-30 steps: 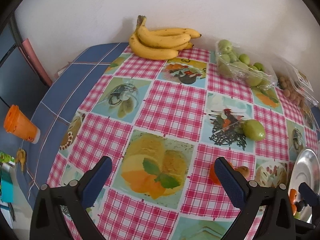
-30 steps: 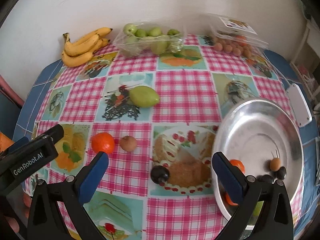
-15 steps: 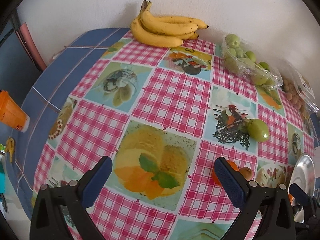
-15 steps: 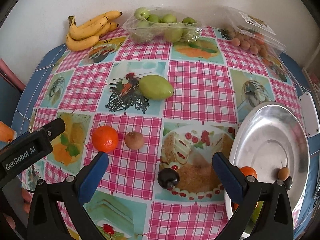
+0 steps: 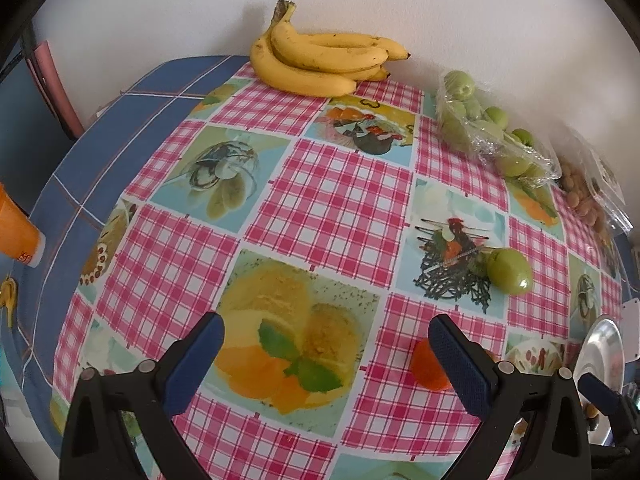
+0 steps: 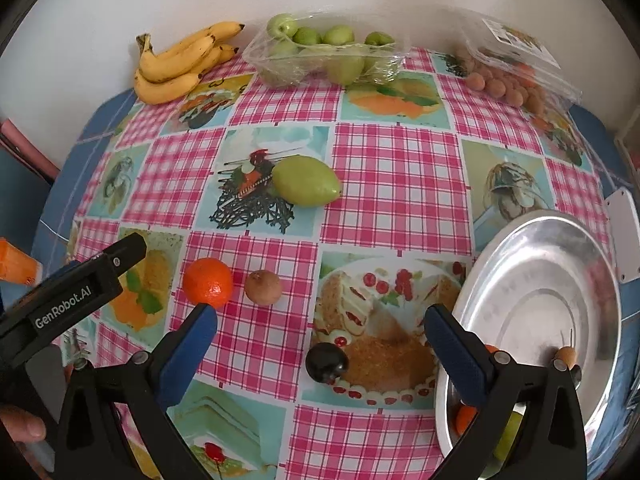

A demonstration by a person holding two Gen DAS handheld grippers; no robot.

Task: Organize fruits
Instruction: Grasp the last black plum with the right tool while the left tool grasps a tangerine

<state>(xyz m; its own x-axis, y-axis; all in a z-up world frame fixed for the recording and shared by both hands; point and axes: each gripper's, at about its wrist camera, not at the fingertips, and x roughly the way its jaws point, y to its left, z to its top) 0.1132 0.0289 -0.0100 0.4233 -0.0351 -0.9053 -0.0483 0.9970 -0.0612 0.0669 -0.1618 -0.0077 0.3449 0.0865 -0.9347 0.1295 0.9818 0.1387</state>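
The left gripper [image 5: 326, 344] hung over the tabletop [image 5: 332, 200] with its pink checked cloth, and its two blue fingers were wide apart with nothing between them. Just behind its right finger sat a small round orange fruit [image 5: 426, 366], partly hidden. Farther ahead and to the right lay a big green pear-shaped fruit [image 5: 510, 270], and far ahead by the white wall lay a bunch of yellow bananas [image 5: 320, 64]. The right gripper [image 6: 320, 332] also had its blue fingers wide apart and held nothing. A small dark round fruit [image 6: 326, 362] sat on the cloth between those fingers, close to the camera. The orange fruit touched or almost touched the tip of its left finger, and a small brown round fruit [image 6: 263, 287] sat just beside the orange one. To the right of this gripper was a shiny round metal plate [image 6: 560, 264] with a few small fruits near its close edge. Far ahead sat a clear plastic pack of green fruits [image 6: 326, 58] and a clear plastic box of little brown fruits [image 6: 508, 74].
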